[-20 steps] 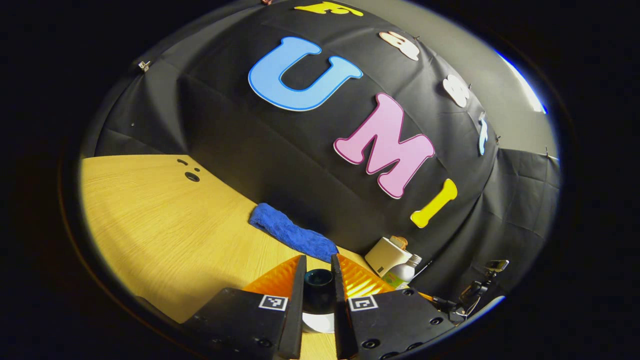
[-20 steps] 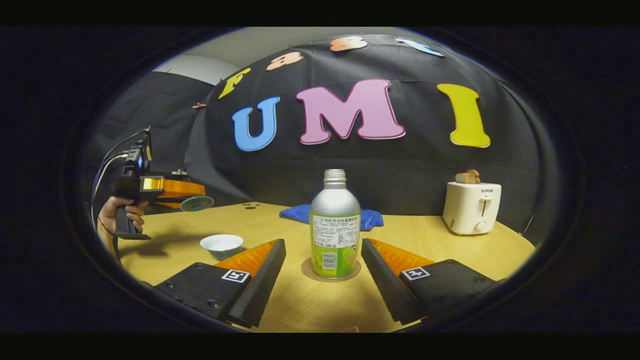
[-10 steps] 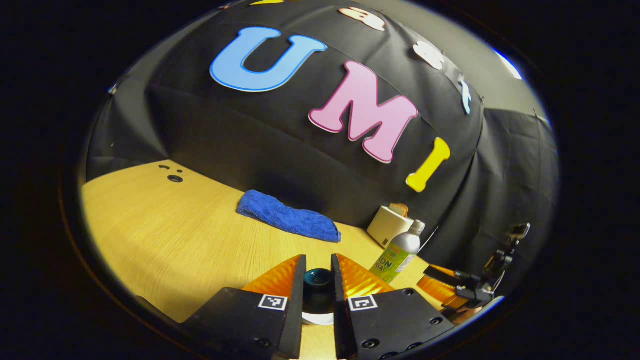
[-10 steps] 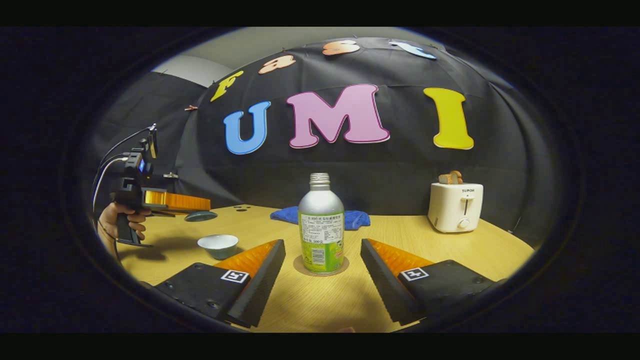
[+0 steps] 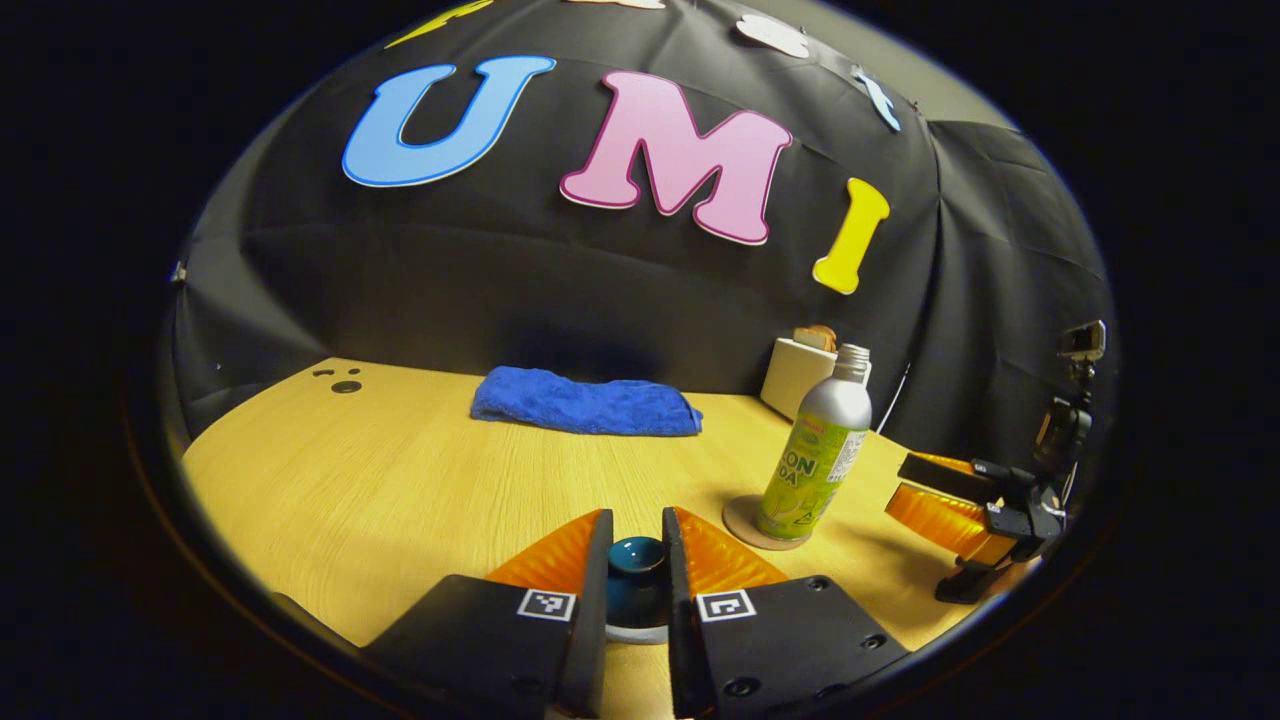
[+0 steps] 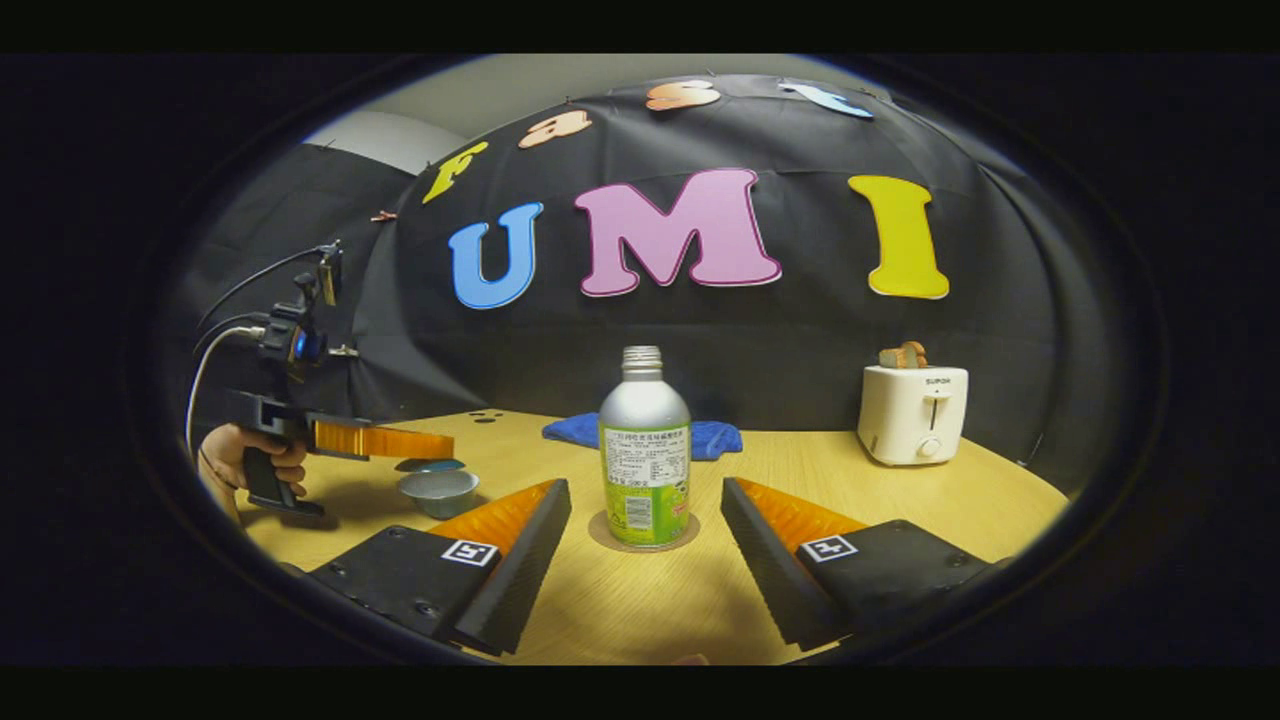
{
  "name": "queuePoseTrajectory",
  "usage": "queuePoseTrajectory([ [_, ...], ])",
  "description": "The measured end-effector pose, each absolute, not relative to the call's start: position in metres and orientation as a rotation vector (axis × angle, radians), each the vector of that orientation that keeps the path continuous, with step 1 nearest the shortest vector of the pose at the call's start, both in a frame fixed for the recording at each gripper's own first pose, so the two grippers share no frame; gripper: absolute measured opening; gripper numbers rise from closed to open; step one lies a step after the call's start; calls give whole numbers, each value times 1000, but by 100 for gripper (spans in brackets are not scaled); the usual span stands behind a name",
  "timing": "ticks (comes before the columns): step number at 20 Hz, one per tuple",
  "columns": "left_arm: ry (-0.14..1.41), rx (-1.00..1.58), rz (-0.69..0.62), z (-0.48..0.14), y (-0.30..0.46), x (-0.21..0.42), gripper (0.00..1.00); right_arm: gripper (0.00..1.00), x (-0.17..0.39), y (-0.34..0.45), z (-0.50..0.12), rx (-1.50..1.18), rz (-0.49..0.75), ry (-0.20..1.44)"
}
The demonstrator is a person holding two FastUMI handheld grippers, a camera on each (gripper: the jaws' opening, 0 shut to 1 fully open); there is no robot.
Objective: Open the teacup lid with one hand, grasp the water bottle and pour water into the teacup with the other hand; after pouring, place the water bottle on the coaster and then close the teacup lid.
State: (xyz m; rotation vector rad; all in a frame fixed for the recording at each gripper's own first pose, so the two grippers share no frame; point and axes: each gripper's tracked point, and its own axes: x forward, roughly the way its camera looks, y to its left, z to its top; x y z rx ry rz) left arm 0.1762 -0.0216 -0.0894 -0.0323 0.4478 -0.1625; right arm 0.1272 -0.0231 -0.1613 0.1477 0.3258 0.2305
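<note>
Left claw (image 5: 635, 560) level, clamping lid (image 5: 636, 575) above teacup (image 6: 438, 492).

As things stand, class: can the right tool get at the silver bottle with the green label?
Probably yes. The right tool is open, and the silver bottle with the green label stands upright on its round coaster straight ahead between the fingers, with bare wooden table in front. The left tool holds the teacup lid well aside.

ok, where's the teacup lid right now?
The lid is pinched by its knob in the left gripper, and in the right gripper view it sits just above the teacup, left of the bottle.
</note>
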Motion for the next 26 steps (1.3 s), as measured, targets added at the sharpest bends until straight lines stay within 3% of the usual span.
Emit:
queuePoseTrajectory([
  [15,494,35,-170,-104,-32,176,30,94,127,-21,-161,148,233,327],
  [26,506,76,-186,-104,-32,170,42,94,127,-21,-162,148,233,326],
])
